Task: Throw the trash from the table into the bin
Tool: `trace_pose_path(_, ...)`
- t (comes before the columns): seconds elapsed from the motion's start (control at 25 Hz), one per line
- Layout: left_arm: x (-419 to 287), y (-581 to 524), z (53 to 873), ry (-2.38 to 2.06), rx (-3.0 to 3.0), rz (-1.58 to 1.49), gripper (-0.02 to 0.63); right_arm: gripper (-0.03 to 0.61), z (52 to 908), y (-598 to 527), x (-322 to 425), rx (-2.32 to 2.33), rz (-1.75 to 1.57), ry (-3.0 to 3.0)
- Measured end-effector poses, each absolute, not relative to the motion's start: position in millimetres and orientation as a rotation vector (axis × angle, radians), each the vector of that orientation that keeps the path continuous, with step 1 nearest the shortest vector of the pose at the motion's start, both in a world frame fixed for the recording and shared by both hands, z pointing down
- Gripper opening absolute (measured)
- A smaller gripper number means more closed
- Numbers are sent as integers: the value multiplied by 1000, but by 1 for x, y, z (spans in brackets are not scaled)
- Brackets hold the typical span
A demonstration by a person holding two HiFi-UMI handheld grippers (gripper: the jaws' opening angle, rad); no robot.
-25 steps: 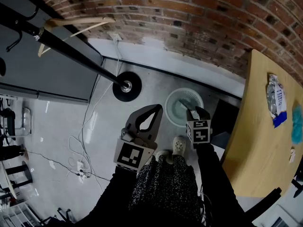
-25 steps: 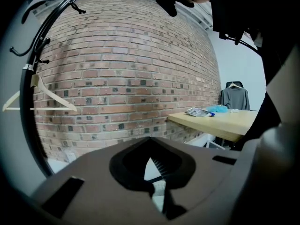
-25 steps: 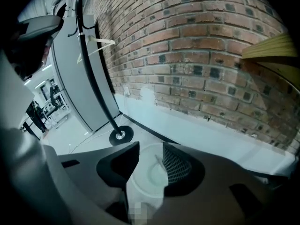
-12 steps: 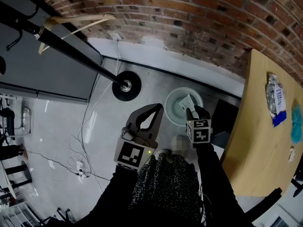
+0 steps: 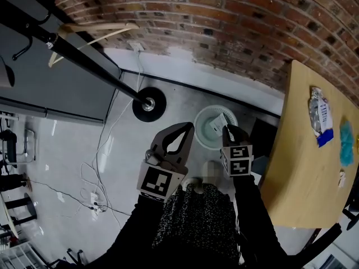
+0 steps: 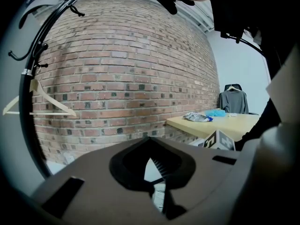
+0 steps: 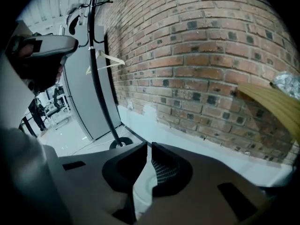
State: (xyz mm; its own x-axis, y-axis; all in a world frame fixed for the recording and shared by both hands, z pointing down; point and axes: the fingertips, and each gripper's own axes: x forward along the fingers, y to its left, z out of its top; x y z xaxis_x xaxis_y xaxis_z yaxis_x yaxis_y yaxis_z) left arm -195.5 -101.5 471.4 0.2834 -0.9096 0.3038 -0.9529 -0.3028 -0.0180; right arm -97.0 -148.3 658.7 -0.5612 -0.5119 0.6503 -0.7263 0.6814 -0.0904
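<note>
A round pale mesh bin (image 5: 206, 132) stands on the floor by the brick wall, with a white scrap (image 5: 217, 124) lying inside it. My right gripper (image 5: 229, 132) hangs over the bin's near right rim; its jaws are closing to a thin slit with nothing between them, and the right gripper view (image 7: 149, 147) shows the bin (image 7: 164, 168) past them. To the left of the bin, my left gripper (image 5: 178, 131) is shut and empty. On the wooden table (image 5: 297, 172) at the right lie a silver wrapper (image 5: 318, 110), a blue scrap (image 5: 346, 149) and a small white bit (image 5: 341, 177).
A coat stand's round black base (image 5: 148, 103) sits left of the bin, its pole slanting up left with a wooden hanger (image 5: 92, 31). Cables (image 5: 96, 190) trail over the floor at the left. A dark box (image 5: 261, 137) stands between bin and table.
My right gripper has lifted a little above the bin and its jaws have drawn closer together. The white scrap went from its tips into the bin. The left gripper stayed put.
</note>
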Motion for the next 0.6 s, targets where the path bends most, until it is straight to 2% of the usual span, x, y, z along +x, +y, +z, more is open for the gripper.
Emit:
trace_pose_path(0.16, -191, -101, 459, -1734, 2395, 394, 6, 12, 621, -148, -99, 986, 434, -2336)
trace_pose_path(0.6, -175, -93, 426, -1693, 2444, 397, 6, 11, 524, -143, -87, 1082, 355, -2419)
